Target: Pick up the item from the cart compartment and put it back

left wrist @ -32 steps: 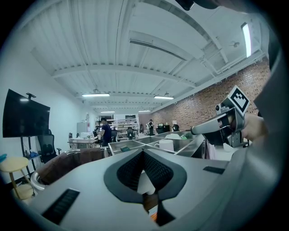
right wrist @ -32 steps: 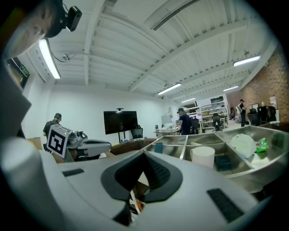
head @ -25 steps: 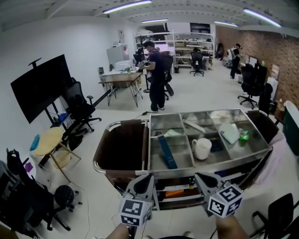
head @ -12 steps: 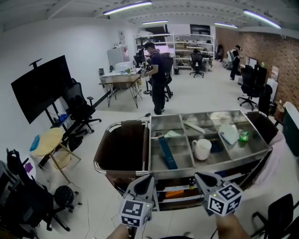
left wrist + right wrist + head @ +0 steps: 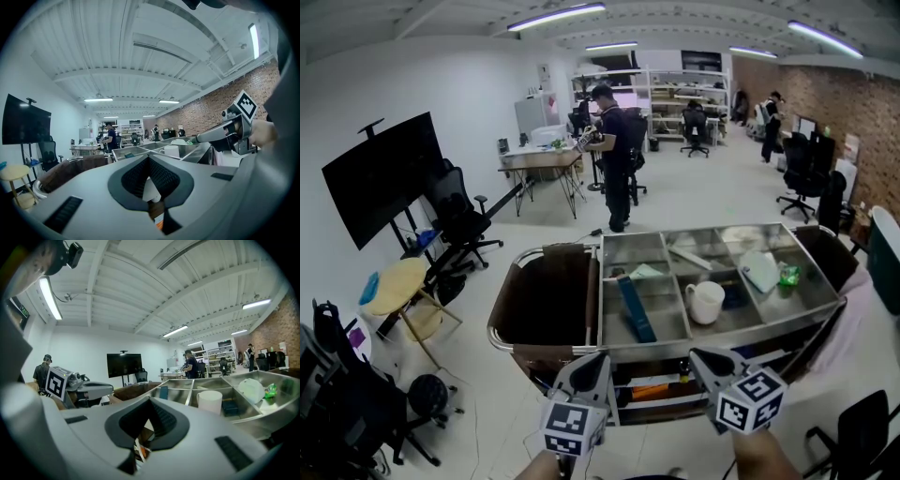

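Cart beyond level hand-held grippers

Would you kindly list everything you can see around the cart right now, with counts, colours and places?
cart: one, steel, centre, top split into compartments
mug: one, white, front middle compartment
long item: one, blue, front left compartment
flat item: one, white, right compartment
small item: one, green, beside the flat item
bag: one, brown, cart's left end
screen: one, black, on a stand at left
standing person: one, dark clothes, beyond the cart
left gripper: one, grey, shut, empty, before the cart
right gripper: one, grey, shut, empty, before the cart
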### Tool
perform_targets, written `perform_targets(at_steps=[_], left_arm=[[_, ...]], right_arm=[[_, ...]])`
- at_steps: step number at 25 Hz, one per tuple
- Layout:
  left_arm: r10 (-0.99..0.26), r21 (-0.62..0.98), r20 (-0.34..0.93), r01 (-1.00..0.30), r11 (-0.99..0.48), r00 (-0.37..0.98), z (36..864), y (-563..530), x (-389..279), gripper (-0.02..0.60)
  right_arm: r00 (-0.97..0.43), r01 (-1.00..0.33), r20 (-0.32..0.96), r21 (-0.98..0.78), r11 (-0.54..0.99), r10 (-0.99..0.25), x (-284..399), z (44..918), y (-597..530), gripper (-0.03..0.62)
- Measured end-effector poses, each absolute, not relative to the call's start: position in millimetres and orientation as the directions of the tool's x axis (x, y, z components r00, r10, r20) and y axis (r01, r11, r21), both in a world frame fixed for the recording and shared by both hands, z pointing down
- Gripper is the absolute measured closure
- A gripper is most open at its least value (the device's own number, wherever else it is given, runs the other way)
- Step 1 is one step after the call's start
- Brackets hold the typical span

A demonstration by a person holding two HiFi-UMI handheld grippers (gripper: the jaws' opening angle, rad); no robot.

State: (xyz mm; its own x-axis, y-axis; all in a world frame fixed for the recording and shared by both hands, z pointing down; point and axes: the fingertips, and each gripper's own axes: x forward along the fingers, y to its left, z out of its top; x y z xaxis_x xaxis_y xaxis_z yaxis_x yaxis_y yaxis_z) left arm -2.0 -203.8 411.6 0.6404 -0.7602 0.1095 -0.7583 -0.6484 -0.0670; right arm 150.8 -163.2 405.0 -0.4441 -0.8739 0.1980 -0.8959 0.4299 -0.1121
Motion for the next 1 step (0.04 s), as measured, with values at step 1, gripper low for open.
perform_targets(at_steps=[1], left_arm=[[-0.760,-0.067,0.109,-0.758,-0.649,0.641,411.1,-204.4,-1.6,0.581]], right_arm=[[-0.445,-0.896,0.199,-0.113,0.430,-0.873,150.7,405.0,-163.8,0.583]])
